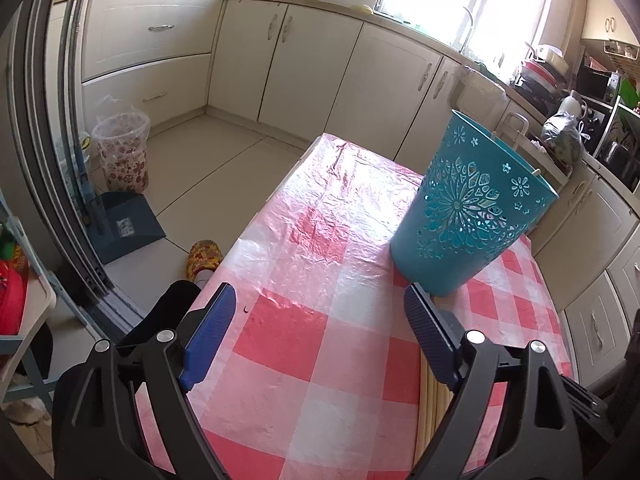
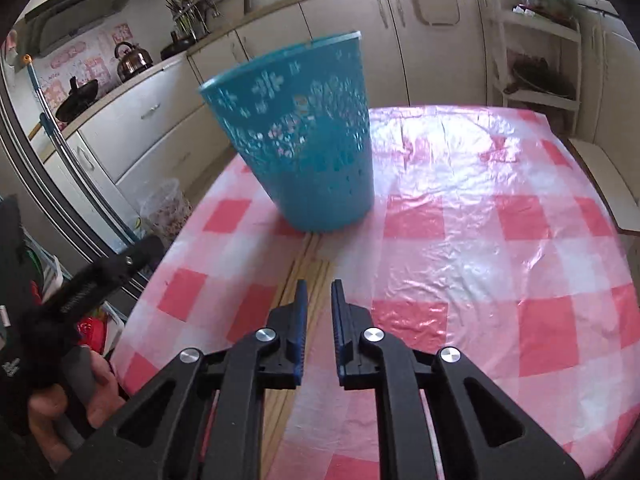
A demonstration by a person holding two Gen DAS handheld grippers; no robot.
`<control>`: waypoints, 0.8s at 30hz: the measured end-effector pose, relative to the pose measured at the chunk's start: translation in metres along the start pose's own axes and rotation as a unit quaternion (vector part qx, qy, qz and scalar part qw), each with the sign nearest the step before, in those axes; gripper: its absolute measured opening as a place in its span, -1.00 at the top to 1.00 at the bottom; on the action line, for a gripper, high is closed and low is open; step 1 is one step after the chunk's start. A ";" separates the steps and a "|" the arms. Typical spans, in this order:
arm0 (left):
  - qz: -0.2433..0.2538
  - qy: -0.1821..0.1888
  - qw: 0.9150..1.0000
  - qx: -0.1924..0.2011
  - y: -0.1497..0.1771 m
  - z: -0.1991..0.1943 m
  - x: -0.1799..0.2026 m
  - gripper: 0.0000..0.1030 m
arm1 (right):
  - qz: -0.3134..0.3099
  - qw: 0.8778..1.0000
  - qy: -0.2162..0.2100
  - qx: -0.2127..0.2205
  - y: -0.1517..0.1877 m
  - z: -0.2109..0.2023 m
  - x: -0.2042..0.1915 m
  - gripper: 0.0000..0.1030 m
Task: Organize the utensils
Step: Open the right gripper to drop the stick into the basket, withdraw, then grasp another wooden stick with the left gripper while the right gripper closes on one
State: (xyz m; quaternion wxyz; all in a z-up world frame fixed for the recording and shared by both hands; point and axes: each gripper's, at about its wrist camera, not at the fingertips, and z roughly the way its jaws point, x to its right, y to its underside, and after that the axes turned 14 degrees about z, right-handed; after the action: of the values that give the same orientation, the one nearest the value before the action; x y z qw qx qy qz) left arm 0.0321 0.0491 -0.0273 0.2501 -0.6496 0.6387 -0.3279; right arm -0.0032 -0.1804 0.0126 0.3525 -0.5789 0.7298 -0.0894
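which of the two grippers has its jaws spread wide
The left gripper: its blue pads stand far apart over the checked tablecloth. The right gripper shows only a narrow gap above the pale wooden chopsticks.

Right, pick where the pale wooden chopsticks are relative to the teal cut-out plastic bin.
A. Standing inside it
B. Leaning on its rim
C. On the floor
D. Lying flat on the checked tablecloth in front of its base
D: the pale wooden chopsticks lie flat on the checked tablecloth, running up to the base of the teal cut-out plastic bin.

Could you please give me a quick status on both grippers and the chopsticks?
Left gripper jaws wide, empty. Right gripper jaws nearly closed, nothing between them, above the chopsticks. Chopsticks flat on table, tips at teal basket. Nothing in the way.
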 end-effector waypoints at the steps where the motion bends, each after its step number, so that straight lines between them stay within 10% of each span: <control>1: 0.003 0.000 1.000 -0.001 0.001 0.000 0.001 -0.60 | 0.000 1.000 0.006 -0.007 0.000 0.008 -0.001 0.76; 24: 0.058 0.018 0.996 -0.063 0.006 0.028 0.028 -0.62 | -0.098 0.993 0.062 -0.030 0.011 0.034 -0.003 0.86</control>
State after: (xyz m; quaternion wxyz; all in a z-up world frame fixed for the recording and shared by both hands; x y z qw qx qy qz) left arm 0.0475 0.0183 -0.0471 0.2160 -0.6202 0.6986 -0.2839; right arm 0.0090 -0.1647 -0.0170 0.2790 -0.6514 0.6921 -0.1375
